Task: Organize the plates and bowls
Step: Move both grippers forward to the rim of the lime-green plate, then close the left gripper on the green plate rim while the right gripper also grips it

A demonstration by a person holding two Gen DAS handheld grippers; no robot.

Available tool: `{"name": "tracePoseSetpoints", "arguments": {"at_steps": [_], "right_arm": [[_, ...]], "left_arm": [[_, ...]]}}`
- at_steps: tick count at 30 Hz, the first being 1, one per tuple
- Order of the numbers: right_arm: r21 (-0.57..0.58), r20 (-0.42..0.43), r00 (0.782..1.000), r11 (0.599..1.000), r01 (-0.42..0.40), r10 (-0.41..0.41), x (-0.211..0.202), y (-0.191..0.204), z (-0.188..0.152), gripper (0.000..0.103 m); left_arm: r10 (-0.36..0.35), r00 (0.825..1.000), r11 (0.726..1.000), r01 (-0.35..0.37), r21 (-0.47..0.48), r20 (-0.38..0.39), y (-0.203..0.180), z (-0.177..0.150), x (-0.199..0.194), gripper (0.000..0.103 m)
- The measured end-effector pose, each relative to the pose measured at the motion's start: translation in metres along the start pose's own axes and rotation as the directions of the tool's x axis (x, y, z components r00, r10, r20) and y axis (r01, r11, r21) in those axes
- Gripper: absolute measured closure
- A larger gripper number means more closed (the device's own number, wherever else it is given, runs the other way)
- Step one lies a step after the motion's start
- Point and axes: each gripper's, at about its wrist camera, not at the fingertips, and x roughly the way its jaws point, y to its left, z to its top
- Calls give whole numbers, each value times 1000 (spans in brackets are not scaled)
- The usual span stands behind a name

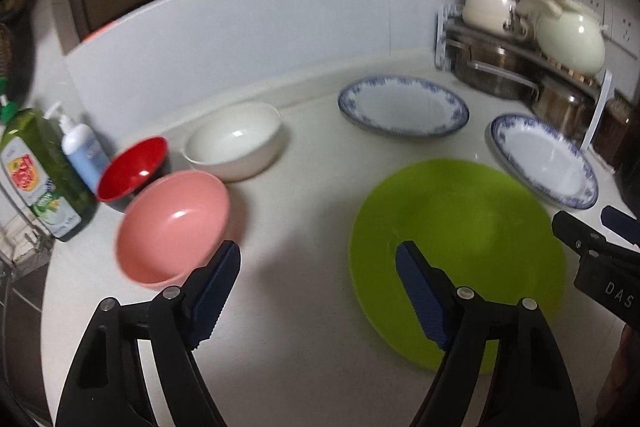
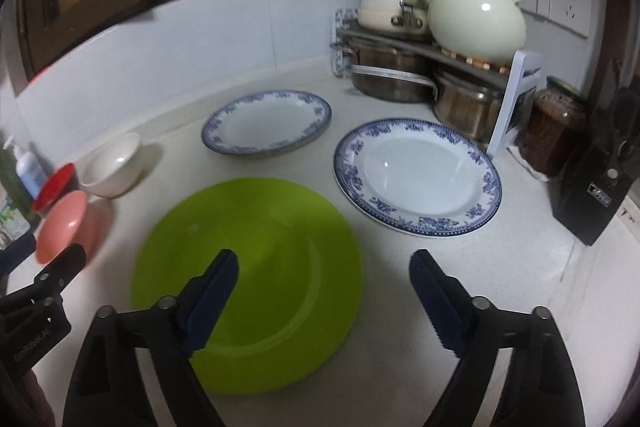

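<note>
Three plates and three bowls are lying on the white counter (image 2: 384,267), none stacked. A green plate (image 2: 248,279) is sitting nearest the front edge, with two blue-rimmed plates behind it: one (image 2: 418,177) toward the right side, just beside the pot rack (image 2: 436,55) in the back right corner, the other (image 2: 266,123) further back near the wall. Over at the left side, a pink bowl (image 1: 174,227), a red bowl (image 1: 132,169) and a white bowl (image 1: 234,141) are clustering close together, the red one just beside a green soap bottle (image 1: 44,173) and a small blue pump bottle (image 1: 84,151). Both grippers are hovering above the counter, holding nothing. The left gripper (image 1: 318,259) is spreading its jaws wide, one fingertip over the pink bowl's near rim, the other over the green plate's left part. The right gripper (image 2: 324,263) is also keeping its jaws wide, its left finger over the green plate and its right finger over bare counter. A dark speaker (image 2: 600,179) is standing at the right edge.
</note>
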Motion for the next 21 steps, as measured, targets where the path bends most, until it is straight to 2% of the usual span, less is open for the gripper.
{"name": "tracePoseSetpoints", "arguments": {"at_steps": [3,6,11,21], "right_arm": [[0,-40,999,1000,-3,3,21,-5,2,26],[5,-65,998,1000,-3,4,36,-9,2,28],[7,-104,995,1000,-5,5,54,-13,2,36],[12,-159,987,999,-33,34,75,-15,2,51]], "left_arm": [[-15,999,1000,15,2,-35,-4,0,17,26],[-29,997,1000,29,3,-65,-9,1,32,30],[-48,993,999,49,10,-106,-17,3,51,35],[-69,987,997,72,14,-147,-23,4,69,44]]}}
